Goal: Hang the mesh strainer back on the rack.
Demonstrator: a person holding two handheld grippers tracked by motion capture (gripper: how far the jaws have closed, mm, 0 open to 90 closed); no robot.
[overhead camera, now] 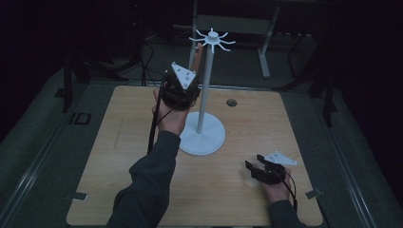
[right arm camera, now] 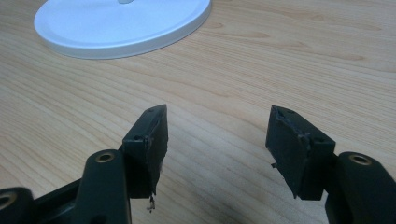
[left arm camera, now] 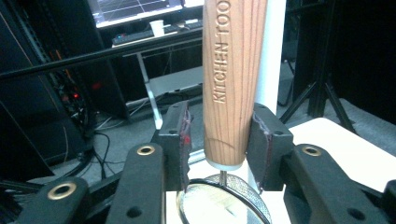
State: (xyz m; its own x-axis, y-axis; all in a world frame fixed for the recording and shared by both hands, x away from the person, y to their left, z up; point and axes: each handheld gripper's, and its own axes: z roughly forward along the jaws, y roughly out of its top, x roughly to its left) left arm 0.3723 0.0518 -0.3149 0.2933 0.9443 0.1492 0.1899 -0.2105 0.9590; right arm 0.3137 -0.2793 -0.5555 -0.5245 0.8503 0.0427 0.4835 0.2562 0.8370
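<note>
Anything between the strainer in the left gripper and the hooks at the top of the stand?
Nothing visible. The left gripper holds the strainer handle upright beside the stand's pole; the hooks are just above it, with open air between.

- High view is looking down and forward over the whole tabletop point(overhead camera: 119, 142).
- Left gripper view is facing level, close to the wooden handle point(left arm camera: 232, 79).
- Right gripper view is skimming the tabletop, sharing the white stand base point(right arm camera: 121, 23) with the high view.

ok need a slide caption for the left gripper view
Left gripper jaws flank the wooden handle stamped KITCHEN TOOL, wire mesh strainer below, beside the white stand pole.
</note>
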